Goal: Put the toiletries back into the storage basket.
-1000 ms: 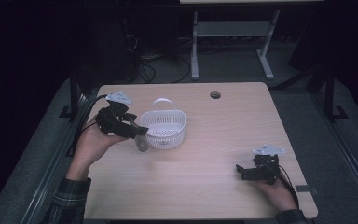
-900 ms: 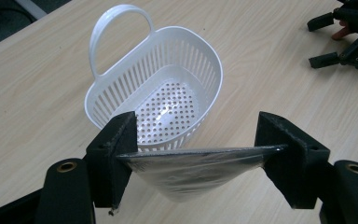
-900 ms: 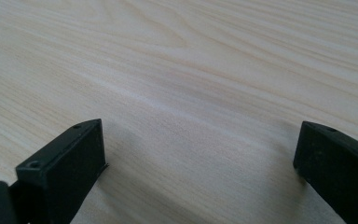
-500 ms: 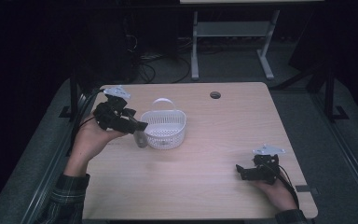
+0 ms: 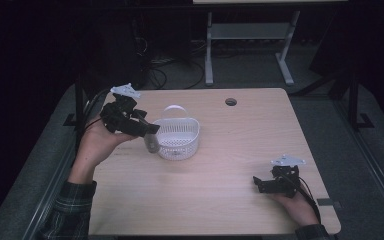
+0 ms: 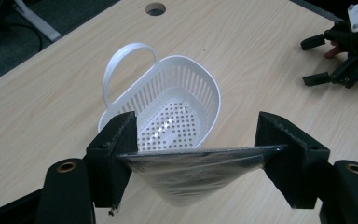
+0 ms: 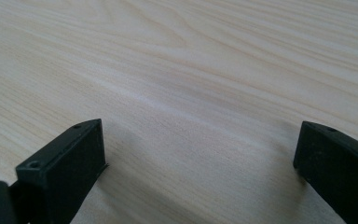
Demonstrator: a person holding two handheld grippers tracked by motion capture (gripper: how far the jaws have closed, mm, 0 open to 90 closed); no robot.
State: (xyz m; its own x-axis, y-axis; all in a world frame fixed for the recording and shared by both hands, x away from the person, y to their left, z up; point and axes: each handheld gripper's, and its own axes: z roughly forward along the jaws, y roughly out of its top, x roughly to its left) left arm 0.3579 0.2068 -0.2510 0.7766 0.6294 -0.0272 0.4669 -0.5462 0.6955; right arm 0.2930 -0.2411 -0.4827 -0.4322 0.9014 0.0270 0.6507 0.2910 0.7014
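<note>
High view: left tongs [image 5: 150, 131], left of centre, clamp a clear packet [image 5: 151, 144] that hangs just beside the white basket [image 5: 179, 136], placed for a drop over the rim; right tongs [image 5: 258, 182] rest idle at lower right of the bench [image 5: 240, 145].
Left gripper view: packet [image 6: 191, 172] pinched flat at both ends, low centre, basket [image 6: 168, 116] directly beyond.
Right gripper view: jaws wide apart, nothing between, over bare bench [image 7: 191, 70].
</note>
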